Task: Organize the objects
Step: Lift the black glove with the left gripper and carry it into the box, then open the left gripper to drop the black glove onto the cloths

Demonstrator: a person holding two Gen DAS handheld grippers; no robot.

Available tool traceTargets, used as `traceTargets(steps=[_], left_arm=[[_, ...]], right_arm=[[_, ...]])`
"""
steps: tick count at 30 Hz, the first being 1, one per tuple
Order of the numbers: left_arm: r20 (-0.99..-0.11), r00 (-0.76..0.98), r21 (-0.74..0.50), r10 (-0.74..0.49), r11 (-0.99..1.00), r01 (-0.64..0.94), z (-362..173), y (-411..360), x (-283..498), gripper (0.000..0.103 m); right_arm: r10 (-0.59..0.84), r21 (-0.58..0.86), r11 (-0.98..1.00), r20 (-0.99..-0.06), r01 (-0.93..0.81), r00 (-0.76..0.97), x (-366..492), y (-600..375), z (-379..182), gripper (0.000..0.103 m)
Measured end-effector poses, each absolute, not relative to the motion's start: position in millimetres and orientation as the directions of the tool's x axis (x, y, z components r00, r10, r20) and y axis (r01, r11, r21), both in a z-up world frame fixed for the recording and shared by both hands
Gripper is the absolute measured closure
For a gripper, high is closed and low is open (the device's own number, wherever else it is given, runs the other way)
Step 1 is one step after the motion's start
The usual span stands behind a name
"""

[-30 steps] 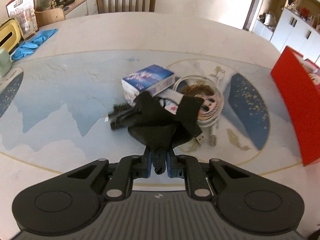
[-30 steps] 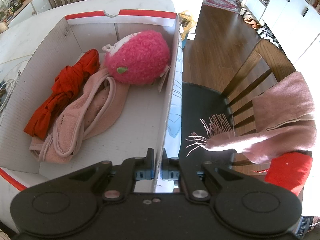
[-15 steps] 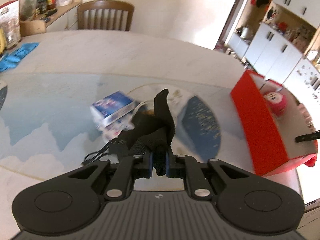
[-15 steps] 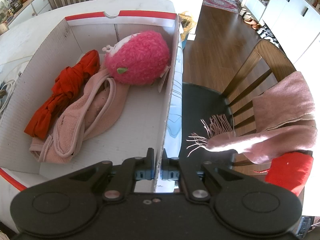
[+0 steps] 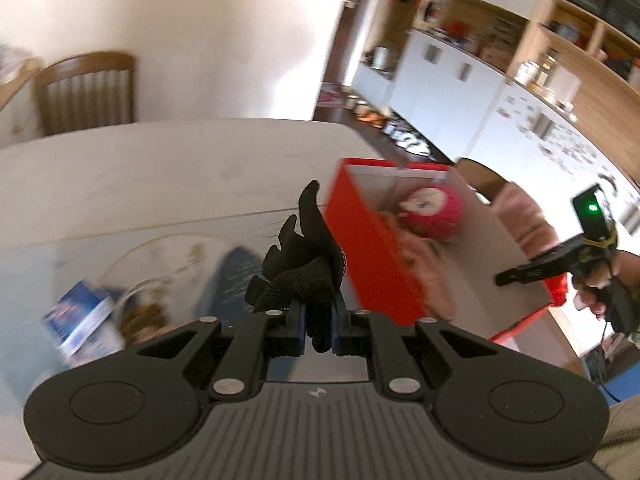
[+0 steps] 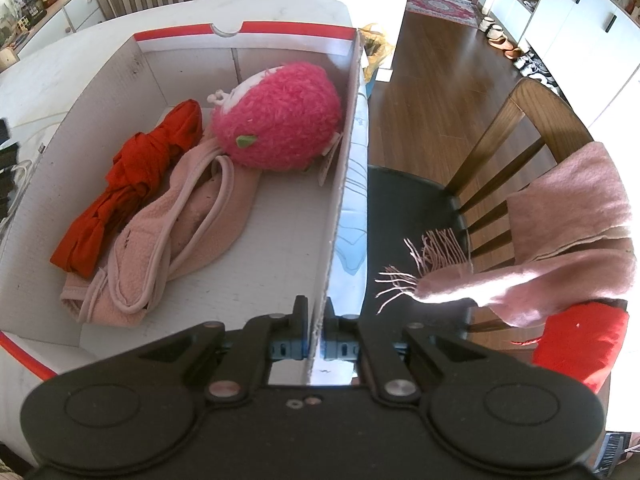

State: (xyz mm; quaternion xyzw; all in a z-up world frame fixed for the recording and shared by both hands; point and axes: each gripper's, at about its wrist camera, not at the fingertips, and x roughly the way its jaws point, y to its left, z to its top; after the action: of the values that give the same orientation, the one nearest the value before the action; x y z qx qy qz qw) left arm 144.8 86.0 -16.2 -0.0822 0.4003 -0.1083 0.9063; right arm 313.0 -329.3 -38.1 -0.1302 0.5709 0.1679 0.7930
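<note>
My left gripper [image 5: 319, 330] is shut on a black glove [image 5: 304, 264] and holds it in the air above the table, just left of the red cardboard box [image 5: 368, 256]. My right gripper [image 6: 317, 344] is shut on the right wall of the box [image 6: 344, 184]. Inside the box lie a pink plush toy [image 6: 280, 116], a red cloth [image 6: 132, 184] and a pink fleece garment [image 6: 176, 236]. The plush also shows in the left wrist view [image 5: 432, 212], as does the right gripper [image 5: 560, 260] at the box's far side.
A blue-and-white small box [image 5: 80, 320] and a white cable with a doll [image 5: 140, 312] lie blurred on the table [image 5: 160, 168] at lower left. A wooden chair [image 6: 520, 152] with a pink scarf [image 6: 560, 248] stands right of the box. Another chair [image 5: 84, 88] stands behind the table.
My left gripper lifted the black glove off the pile and swung right toward the red box. My right gripper stayed clamped on the box wall.
</note>
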Motion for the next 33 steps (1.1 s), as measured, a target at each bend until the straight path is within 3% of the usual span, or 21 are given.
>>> traceTargets(steps=[9,15,33], left_arm=[[-0.69,0.621,-0.182,-0.373,0.919,0.35,-8.4,4.3,194.2,0.093],[-0.724,0.567,-0.113,-0.393,0.878,0.464,-23.1,-41.2,222.9,0.093],[-0.825,0.405,-0.114,-0.393,0.819,0.563,-86.0,-97.7,281.1,0.093]], right_arm=[[0.115,-0.018,0.909,-0.95,-0.416,0.291,312.8,-328.7,-38.2,0.098],[0.114,-0.018,0.912,-0.949,-0.411,0.293,312.7,-328.8,-37.9,0.099],[0.113,-0.02,0.912,-0.948,-0.409,0.297,311.9,-329.3,-39.2,0.098]])
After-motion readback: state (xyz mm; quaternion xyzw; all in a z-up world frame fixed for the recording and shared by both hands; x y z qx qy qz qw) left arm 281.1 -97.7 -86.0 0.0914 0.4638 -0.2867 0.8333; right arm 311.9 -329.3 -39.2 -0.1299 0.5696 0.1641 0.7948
